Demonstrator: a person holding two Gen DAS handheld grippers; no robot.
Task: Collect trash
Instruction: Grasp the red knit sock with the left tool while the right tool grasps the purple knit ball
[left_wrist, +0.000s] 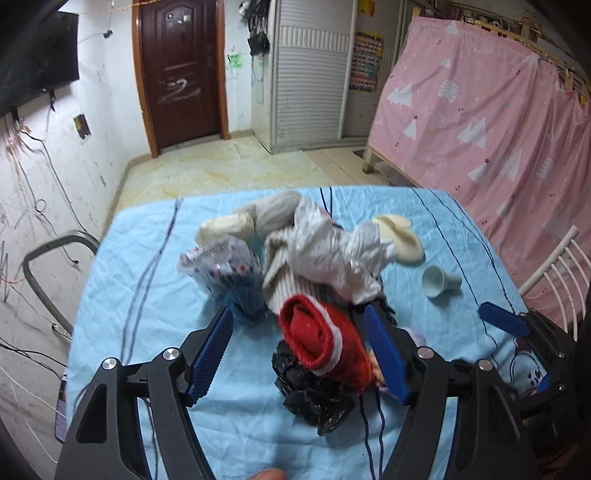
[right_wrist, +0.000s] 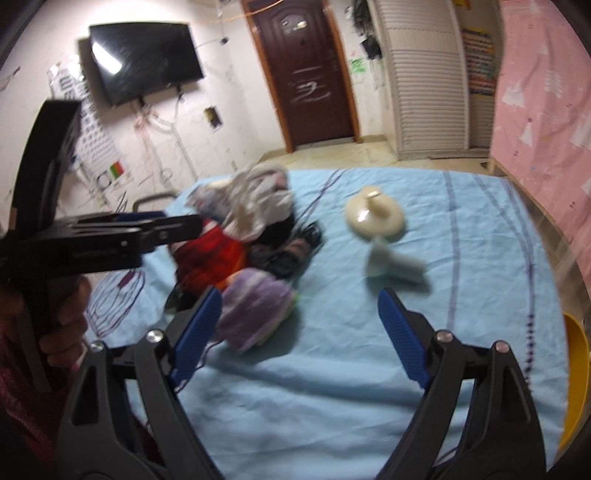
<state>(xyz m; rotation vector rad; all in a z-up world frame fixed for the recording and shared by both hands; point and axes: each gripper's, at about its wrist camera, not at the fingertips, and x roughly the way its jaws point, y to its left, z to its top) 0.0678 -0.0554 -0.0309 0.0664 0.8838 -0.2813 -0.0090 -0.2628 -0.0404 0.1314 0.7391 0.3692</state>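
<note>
Black crumpled plastic bag (left_wrist: 314, 391) lies at lower centre on the blue-sheeted worktop (left_wrist: 147, 295), against a red sock (left_wrist: 314, 339). Step in hand: approach. Left claw (left_wrist: 299, 354) stands wide, straddling both; next move must close on the bag alone. Right claw (right_wrist: 295, 332) is empty and opening.

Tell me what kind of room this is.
Most likely a lived-in room at home, perhaps a bedroom. A wall-mounted TV hangs beside a brown door, a pink curtain drapes a wooden frame, and socks and wrappers are heaped on a table under a blue sheet.
</note>
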